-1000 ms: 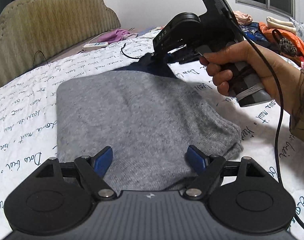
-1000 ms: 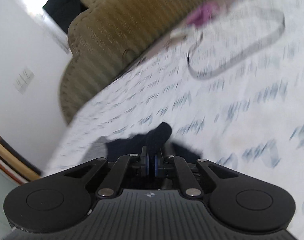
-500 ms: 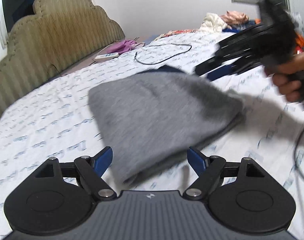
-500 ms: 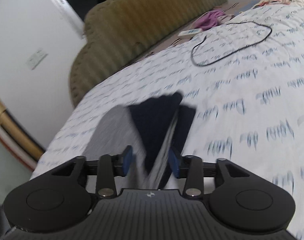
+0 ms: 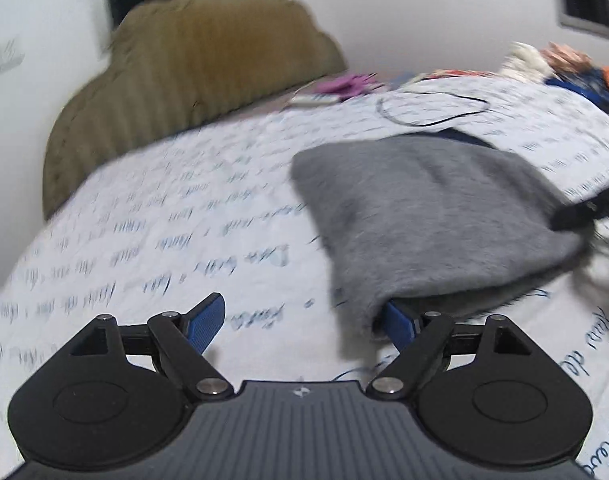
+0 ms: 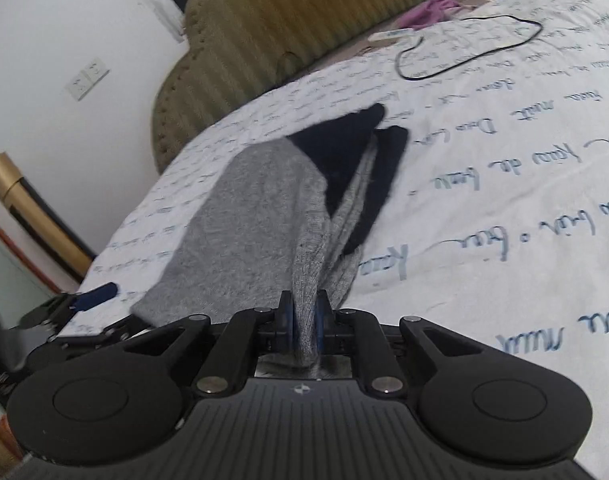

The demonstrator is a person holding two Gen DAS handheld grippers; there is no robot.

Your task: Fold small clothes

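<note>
My right hand-held gripper (image 6: 303,330) just closed onto the grey garment (image 6: 240,216) edge; left hand-held gripper (image 5: 304,320) apart beside it. Next: fold over.

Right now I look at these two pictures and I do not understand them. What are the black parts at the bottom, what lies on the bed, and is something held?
Each picture comes from a camera on a hand-held tool with two jaws; a person carries one in each hand. The left gripper stands open; one blue pad sits under the garment's edge. The right gripper has just closed its jaws on the grey garment, which has dark blue parts. It lies on a white printed bedsheet, with a black cable farther back.
</note>
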